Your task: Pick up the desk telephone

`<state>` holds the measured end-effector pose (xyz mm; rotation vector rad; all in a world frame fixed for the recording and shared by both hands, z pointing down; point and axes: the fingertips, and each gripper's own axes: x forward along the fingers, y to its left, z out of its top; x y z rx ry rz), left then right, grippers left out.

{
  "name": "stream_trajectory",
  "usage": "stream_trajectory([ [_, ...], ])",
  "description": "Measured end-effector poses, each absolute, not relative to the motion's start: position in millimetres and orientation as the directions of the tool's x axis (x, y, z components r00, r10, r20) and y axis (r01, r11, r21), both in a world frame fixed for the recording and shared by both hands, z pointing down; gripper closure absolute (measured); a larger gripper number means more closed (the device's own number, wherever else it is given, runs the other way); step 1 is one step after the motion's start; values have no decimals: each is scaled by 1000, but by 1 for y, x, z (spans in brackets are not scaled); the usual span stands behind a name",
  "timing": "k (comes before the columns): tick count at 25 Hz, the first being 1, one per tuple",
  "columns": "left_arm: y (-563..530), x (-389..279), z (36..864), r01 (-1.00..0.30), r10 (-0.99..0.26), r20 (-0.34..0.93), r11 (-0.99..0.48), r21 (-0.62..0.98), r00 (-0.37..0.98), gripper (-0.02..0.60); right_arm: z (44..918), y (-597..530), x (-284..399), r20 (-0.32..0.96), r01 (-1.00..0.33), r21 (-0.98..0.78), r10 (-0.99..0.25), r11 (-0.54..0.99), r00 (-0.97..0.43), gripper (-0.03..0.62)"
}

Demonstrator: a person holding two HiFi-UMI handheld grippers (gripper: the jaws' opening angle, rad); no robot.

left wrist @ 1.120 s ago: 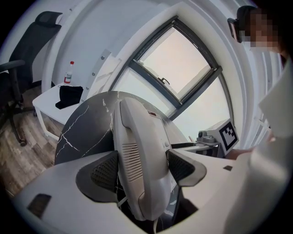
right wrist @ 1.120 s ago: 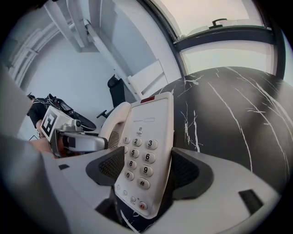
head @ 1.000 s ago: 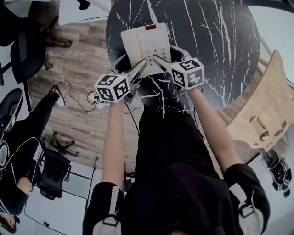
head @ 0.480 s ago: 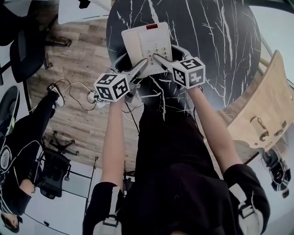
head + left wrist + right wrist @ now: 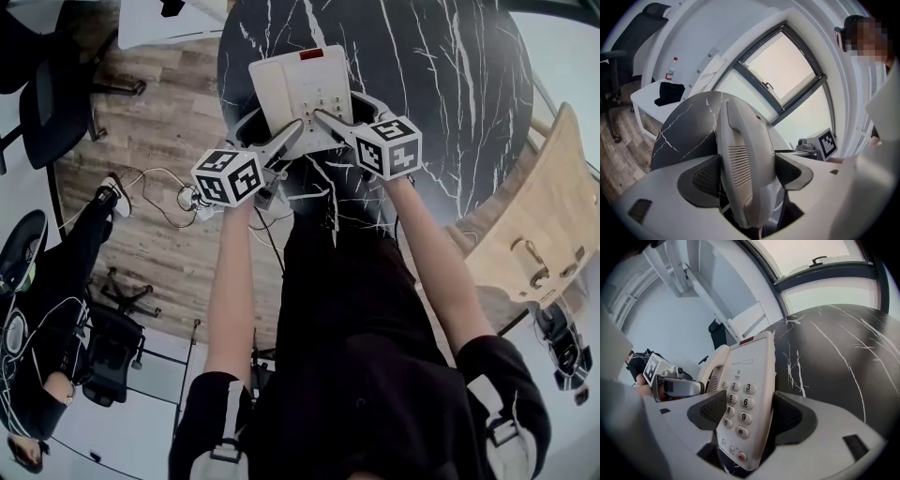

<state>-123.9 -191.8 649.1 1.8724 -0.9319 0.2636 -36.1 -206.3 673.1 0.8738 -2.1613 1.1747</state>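
Near the front rim of the dark marble table (image 5: 441, 103), the desk telephone (image 5: 305, 89) lies face up, handset (image 5: 267, 94) in its cradle on the person's left side; both claws sit at its near end.

Claws: the left gripper (image 5: 272, 127) has its jaws opening, spread about the handset, which stands between the pads; one pad sits close against it, the other shows a gap; no pinch read here. The right gripper (image 5: 336, 105) has its jaws around the keypad half of the body, pads apparently bearing on it from both sides; taken as a hold, though contact on the key side is hard to judge.

Handling, as judgement: hard moulded plastic shell, stiff, smooth, likely slippery under the pads; probably light and hollow, with weight uneven toward the handset side. The handset only rests in its cradle; a lift by the handset alone would likely part it from the base and leave the base behind; a tilt could tip it loose.

Best hold looks to be the body itself, across its edges, one claw per side, kept level; pads clear of the keys where possible, since buttons give and offer poor purchase.
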Motion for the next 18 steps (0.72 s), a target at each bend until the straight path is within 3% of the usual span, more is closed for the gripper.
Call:
stream_trajectory([
  [18, -188, -123, 639, -711, -483, 570, -174, 681, 665, 241, 665, -201, -31, 721, -770, -530, -289, 356, -630, 275],
])
